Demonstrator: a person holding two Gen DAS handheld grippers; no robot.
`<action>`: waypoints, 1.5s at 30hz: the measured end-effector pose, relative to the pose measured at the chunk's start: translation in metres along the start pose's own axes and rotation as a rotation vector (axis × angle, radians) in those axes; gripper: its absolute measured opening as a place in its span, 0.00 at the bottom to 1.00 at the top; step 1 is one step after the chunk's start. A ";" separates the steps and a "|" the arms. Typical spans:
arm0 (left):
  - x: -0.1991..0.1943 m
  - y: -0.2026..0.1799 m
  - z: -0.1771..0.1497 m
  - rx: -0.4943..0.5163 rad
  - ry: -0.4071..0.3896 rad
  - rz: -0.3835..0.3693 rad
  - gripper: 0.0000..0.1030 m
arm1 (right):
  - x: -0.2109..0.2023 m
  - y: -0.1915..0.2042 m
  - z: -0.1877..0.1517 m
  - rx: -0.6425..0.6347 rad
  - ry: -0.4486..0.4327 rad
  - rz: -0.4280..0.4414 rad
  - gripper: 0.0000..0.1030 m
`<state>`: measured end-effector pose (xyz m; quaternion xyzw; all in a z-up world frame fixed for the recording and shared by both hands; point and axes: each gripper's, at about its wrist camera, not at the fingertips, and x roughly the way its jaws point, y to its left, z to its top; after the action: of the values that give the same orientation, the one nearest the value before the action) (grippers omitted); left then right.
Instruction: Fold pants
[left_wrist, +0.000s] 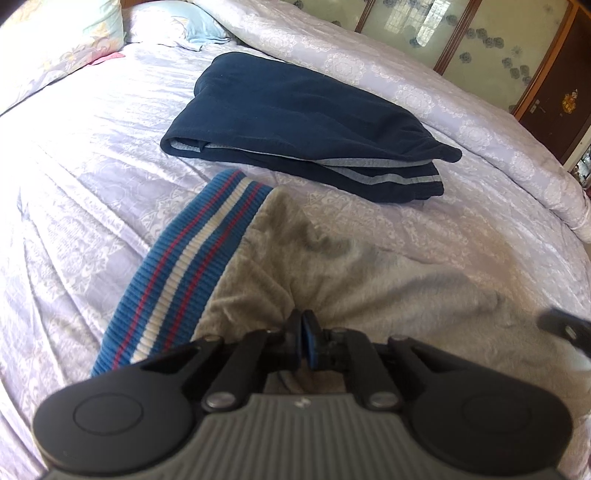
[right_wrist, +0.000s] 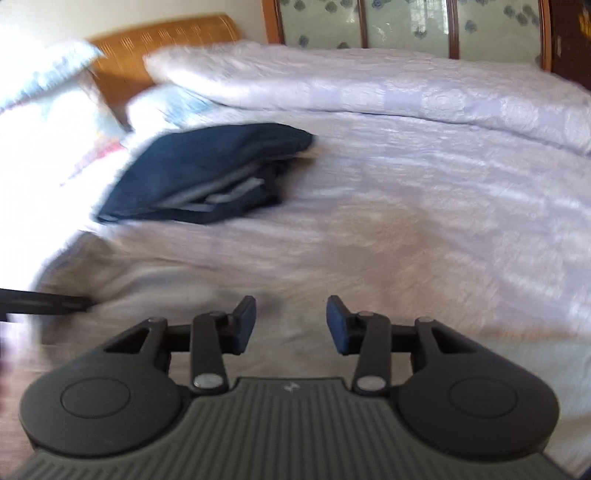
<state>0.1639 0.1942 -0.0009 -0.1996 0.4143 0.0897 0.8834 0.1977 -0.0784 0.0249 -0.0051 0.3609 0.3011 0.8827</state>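
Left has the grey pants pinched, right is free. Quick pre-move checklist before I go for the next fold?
1. Left gripper shut on grey pants: ok.
2. Right gripper open, nothing between its jaws: ok.
3. Waistband in view, left of the pinch: ok.
4. Folded navy pants lie apart from the grey pair: ok.
5. Grey pants lying flat: not ok, bunched at the pinch.
6. Legs aligned: cannot tell, out of view.

On the bed (left_wrist: 92, 155), the unfolded pants (left_wrist: 332, 266) lie nearest. Behind them sit folded pants (left_wrist: 295, 122), with pillows (left_wrist: 66, 33) behind-left and a rolled quilt (left_wrist: 424, 81) behind-right.
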 end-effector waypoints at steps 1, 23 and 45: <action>0.000 -0.001 0.000 0.006 0.000 0.005 0.06 | -0.008 0.007 -0.004 0.015 0.000 0.036 0.44; 0.001 -0.010 -0.001 0.081 0.002 0.047 0.06 | 0.002 0.085 -0.075 -0.120 0.098 0.000 0.40; -0.061 0.077 -0.010 -0.167 -0.061 0.046 0.48 | -0.006 0.108 -0.075 -0.060 0.082 0.054 0.41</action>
<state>0.0930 0.2605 0.0187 -0.2602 0.3829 0.1505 0.8735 0.0889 -0.0102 -0.0047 -0.0342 0.3878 0.3349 0.8581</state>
